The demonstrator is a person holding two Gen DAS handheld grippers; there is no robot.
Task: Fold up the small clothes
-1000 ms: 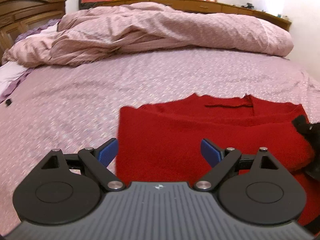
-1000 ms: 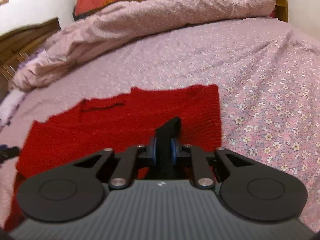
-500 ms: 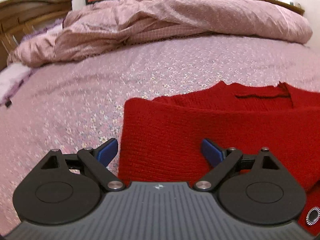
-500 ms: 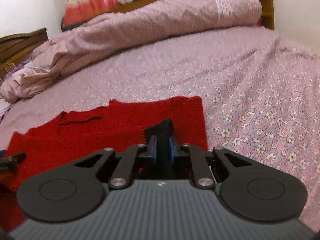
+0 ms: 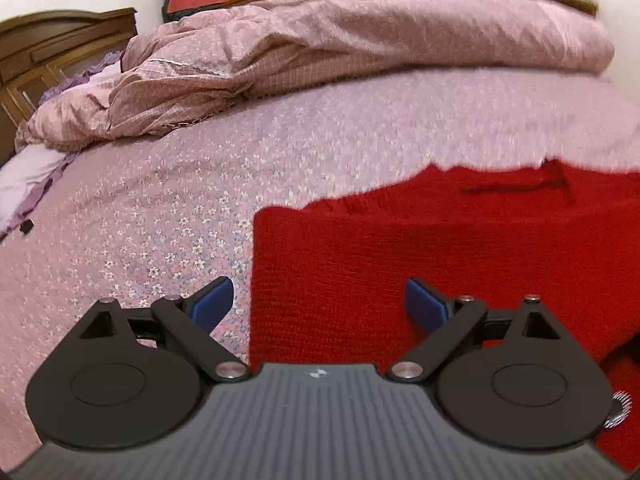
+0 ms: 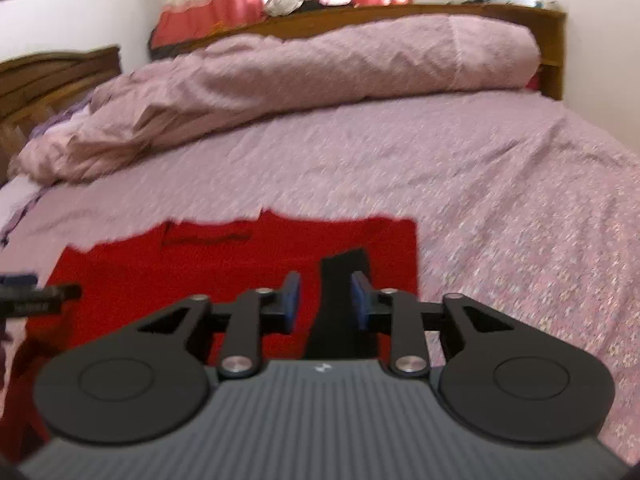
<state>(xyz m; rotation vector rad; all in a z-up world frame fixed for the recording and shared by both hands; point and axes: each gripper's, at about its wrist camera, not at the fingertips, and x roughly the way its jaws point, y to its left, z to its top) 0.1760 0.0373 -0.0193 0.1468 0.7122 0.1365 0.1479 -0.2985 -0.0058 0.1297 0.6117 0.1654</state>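
Observation:
A red knit garment (image 5: pixel 420 248) lies folded flat on the floral pink bedsheet (image 5: pixel 168 208); it also shows in the right wrist view (image 6: pixel 192 264). My left gripper (image 5: pixel 320 304) is open over the garment's near left edge, holding nothing. My right gripper (image 6: pixel 325 300) is partly open over the garment's right part, with a black piece of cloth (image 6: pixel 340 304) standing between its blue pads, touching the right pad and apart from the left one. The left gripper's tip (image 6: pixel 36 298) shows at the left edge of the right wrist view.
A rumpled pink duvet (image 5: pixel 340 48) lies across the far side of the bed. A wooden headboard (image 5: pixel 52 52) stands at the left and a wooden ledge (image 6: pixel 400 20) runs along the back. A lilac pillow (image 5: pixel 28 176) is at the far left.
My right gripper was shut on the black cloth and has opened partway. Both grippers have drawn back toward the near edge of the garment, and the views have tilted up.

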